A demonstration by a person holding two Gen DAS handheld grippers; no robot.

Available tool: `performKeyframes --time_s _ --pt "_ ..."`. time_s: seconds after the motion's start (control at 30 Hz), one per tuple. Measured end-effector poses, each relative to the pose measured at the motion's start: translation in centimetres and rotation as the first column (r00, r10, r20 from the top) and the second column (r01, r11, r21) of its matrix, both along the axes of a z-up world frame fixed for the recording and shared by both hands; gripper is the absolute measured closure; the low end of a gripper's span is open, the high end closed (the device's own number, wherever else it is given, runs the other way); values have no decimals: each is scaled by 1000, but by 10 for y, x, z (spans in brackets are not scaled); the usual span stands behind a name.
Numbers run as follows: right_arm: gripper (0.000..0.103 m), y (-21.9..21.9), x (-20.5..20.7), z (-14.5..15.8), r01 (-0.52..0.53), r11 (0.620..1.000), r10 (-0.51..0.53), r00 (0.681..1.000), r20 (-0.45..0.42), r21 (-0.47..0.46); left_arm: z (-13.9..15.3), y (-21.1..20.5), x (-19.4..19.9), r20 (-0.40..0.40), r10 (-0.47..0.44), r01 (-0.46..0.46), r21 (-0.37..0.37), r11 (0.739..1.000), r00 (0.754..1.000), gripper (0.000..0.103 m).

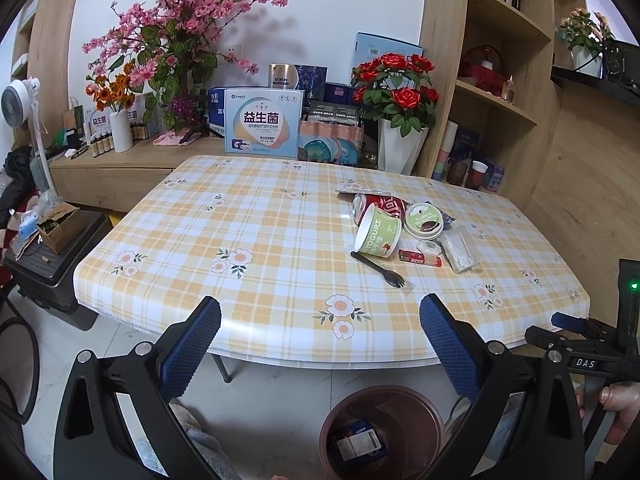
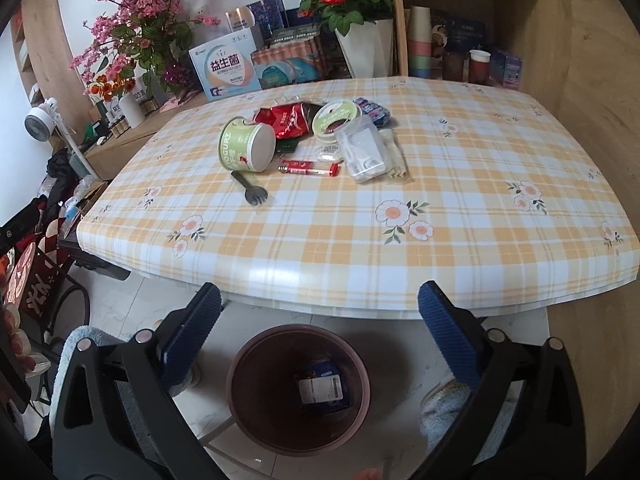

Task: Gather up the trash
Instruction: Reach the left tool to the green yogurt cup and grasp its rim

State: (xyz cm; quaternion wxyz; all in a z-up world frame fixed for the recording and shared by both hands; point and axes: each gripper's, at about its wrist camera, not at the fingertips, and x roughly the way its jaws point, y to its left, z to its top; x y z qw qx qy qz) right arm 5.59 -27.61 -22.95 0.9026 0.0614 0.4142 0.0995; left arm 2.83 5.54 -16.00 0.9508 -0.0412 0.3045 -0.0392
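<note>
1. The trash lies clustered on the checked worktop (image 2: 440, 184): a tipped green yogurt cup (image 2: 247, 144), crushed red can (image 2: 290, 120), round lid (image 2: 335, 117), clear plastic box (image 2: 365, 154), small red tube (image 2: 308, 168) and black fork (image 2: 252, 192).
2. A brown bin (image 2: 298, 390) stands on the floor below the worktop's near edge, a blue packet (image 2: 323, 387) inside.
3. Left tongs (image 1: 320, 352) and right tongs (image 2: 320, 344) both gape wide, empty, above the bin.

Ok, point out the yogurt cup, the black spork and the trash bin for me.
yogurt cup (image 2: 246, 145): right wrist view, on its green side wall.
black spork (image 2: 251, 191): right wrist view, on the handle near the tines.
trash bin (image 2: 256, 392): right wrist view, on its inner wall.
</note>
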Motion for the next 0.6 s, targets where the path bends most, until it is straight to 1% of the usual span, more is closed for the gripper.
performKeyframes --time_s 0.1,0.23,0.33,0.43,0.53,0.6 --pt "6 -7 2 -2 23 1000 -23 1000 11 -5 -3 -1 2 1 2 -2 6 1000 1000 6" --pt "6 -12 9 -8 33 999 -33 999 -2 -24 -9 -5 7 -13 -26 27 14 1000 1000 6" --pt "6 -14 12 -10 35 999 -35 999 11 -39 -12 -10 11 -11 -44 44 23 999 999 6" --pt "6 -14 16 -12 29 999 -28 1000 11 -44 -14 -13 17 -9 -84 84 -3 996 996 6" --pt "6 -18 23 -16 36 999 -36 999 10 -37 -16 -17 23 2 -85 85 5 996 996 6" --pt "6 -20 29 -19 42 998 -42 999 3 -36 -18 -19 30 -16 -91 91 1 996 996 6"
